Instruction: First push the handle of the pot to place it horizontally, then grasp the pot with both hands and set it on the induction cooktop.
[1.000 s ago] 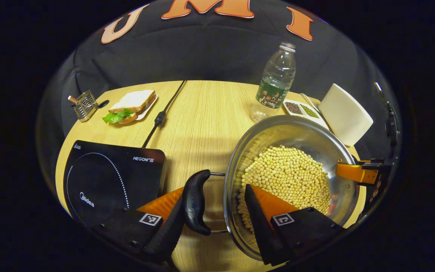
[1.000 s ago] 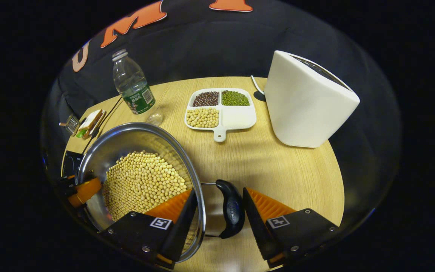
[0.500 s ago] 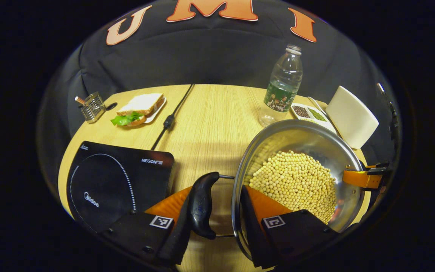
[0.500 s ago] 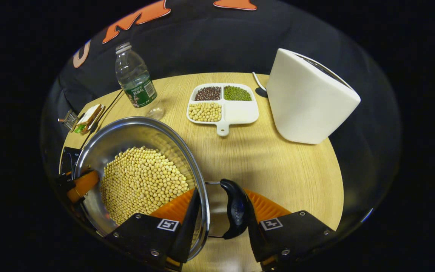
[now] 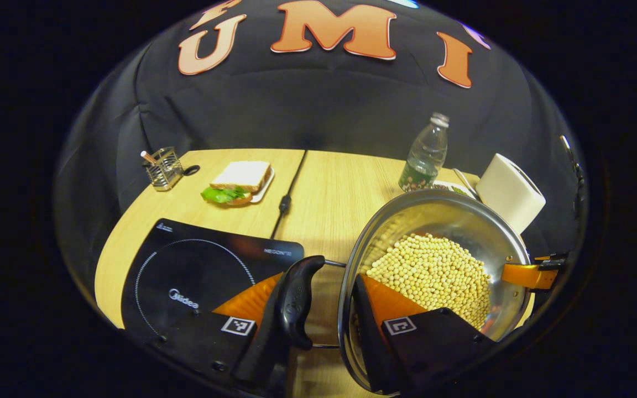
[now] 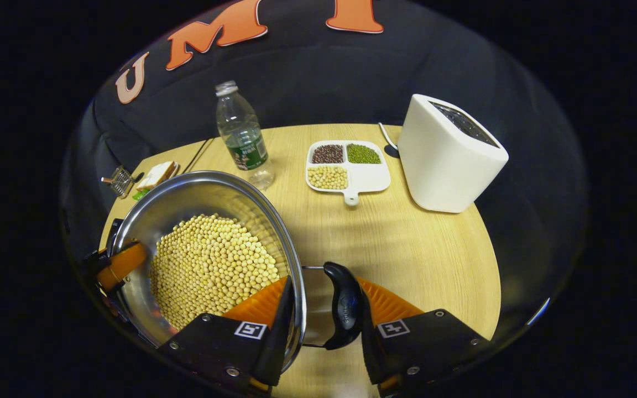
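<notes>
A steel pot (image 5: 401,221) full of soybeans (image 5: 429,271) hangs above the wooden table (image 5: 340,188), held from both sides. My left gripper (image 5: 318,309) is shut across the pot's black left handle (image 5: 299,301) and rim, with one finger outside the handle and the other inside the wall. In the right gripper view, my right gripper (image 6: 324,315) is shut the same way on the right handle (image 6: 343,309) of the pot (image 6: 186,202). The black induction cooktop (image 5: 202,271) lies just left of the pot. The right gripper (image 5: 528,273) shows at the pot's far rim.
A water bottle (image 6: 241,135), a divided dish of beans (image 6: 349,168) and a white toaster (image 6: 448,157) stand at the back right. A sandwich on a plate (image 5: 238,179), a small wire rack (image 5: 162,168) and the cooktop's cord (image 5: 288,193) lie at the back left.
Both grippers closed on the pot's handles and rim. The pot has since risen off the table and drifted slightly toward the cooktop.
</notes>
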Demonstrator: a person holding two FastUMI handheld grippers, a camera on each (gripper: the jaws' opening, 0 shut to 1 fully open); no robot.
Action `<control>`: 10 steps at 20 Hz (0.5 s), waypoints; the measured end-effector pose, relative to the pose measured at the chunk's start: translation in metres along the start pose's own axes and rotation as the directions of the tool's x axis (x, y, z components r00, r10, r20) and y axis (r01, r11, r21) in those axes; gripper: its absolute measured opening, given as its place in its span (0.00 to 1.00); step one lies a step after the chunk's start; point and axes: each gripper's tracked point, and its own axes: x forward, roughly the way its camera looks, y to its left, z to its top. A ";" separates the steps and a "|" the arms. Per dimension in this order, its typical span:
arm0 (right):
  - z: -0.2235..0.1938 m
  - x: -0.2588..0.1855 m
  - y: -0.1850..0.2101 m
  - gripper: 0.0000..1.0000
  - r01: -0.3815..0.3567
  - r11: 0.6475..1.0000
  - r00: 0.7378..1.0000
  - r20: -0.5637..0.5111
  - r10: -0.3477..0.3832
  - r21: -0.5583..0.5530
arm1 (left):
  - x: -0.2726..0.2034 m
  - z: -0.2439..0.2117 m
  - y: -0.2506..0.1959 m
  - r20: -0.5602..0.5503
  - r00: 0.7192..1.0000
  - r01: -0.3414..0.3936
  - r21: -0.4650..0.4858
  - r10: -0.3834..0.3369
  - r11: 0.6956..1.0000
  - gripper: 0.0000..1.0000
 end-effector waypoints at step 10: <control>0.006 0.009 -0.003 0.58 -0.048 0.997 0.995 0.088 0.052 -0.055 | -0.054 0.051 0.097 0.091 0.994 -0.051 -0.054 0.056 0.997 0.70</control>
